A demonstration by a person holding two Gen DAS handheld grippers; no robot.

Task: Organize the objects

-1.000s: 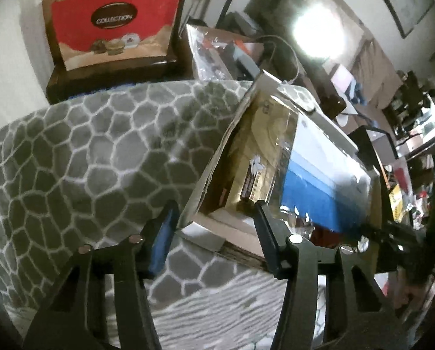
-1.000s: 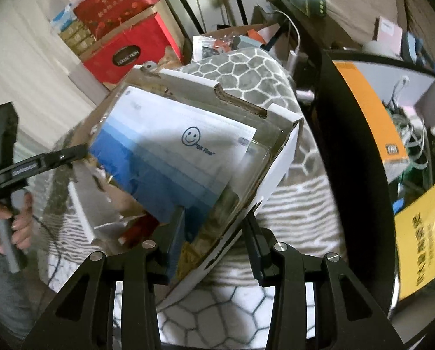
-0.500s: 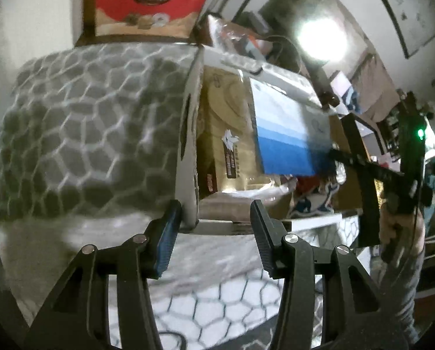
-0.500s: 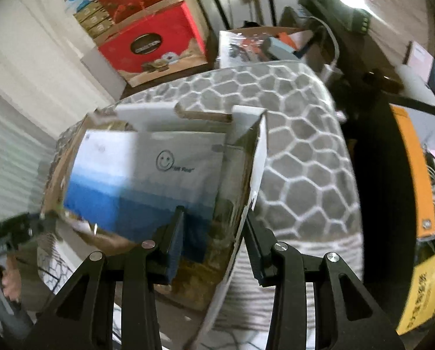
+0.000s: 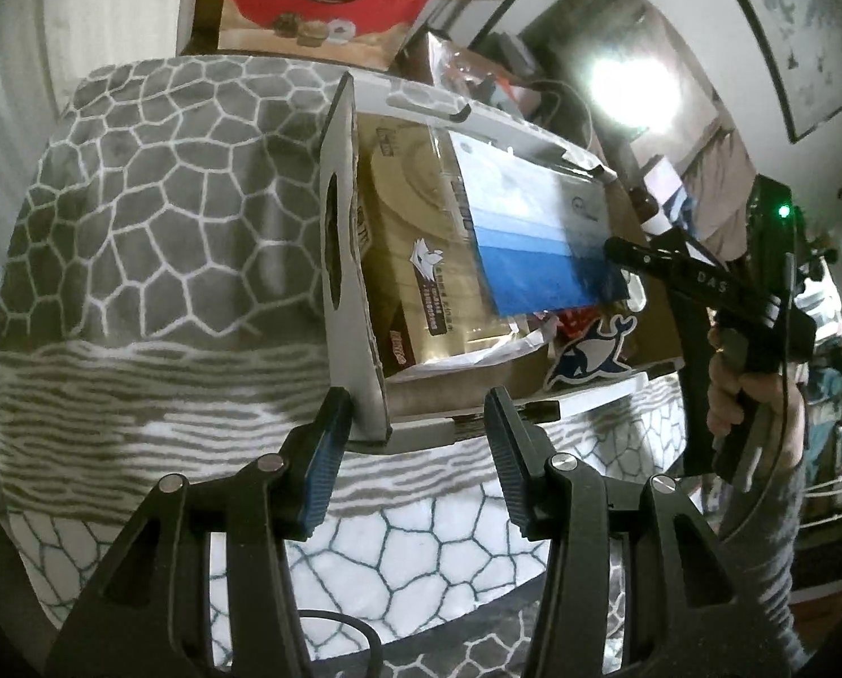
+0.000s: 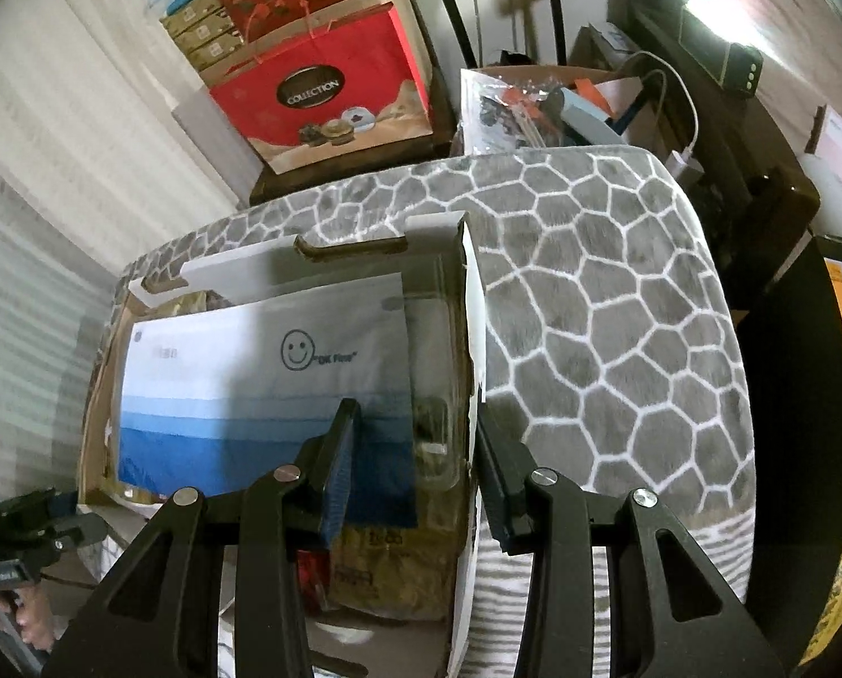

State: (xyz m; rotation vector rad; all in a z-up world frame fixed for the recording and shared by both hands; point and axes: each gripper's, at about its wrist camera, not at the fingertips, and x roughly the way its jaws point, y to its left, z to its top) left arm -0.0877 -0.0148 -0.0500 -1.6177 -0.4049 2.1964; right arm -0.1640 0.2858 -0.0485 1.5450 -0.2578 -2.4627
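A white cardboard box point(image 5: 341, 260) is held over a grey honeycomb blanket point(image 5: 166, 198). My left gripper point(image 5: 418, 429) is shut on the box's near corner, the wall against its left pad. In the right wrist view my right gripper point(image 6: 415, 452) is shut on the box's right wall point(image 6: 471, 339), one finger inside and one outside. Inside the box, a blue and white packet point(image 6: 251, 384) with a smiley lies over gold packets point(image 5: 409, 226). The right gripper point(image 5: 697, 277) also shows in the left wrist view, on the box's far side, with a hand point(image 5: 725, 373) holding it.
A red paper bag point(image 6: 324, 96) marked COLLECTION stands behind the blanket, beside an open carton of clutter point(image 6: 533, 101). A dark desk edge point(image 6: 782, 395) runs along the right. White curtains hang at the left. A whale sticker point(image 5: 590, 350) is on the box.
Both grippers have carried the box sideways over the blanket and rolled with it. The box now sits squarer to the blanket, and both grips are unchanged.
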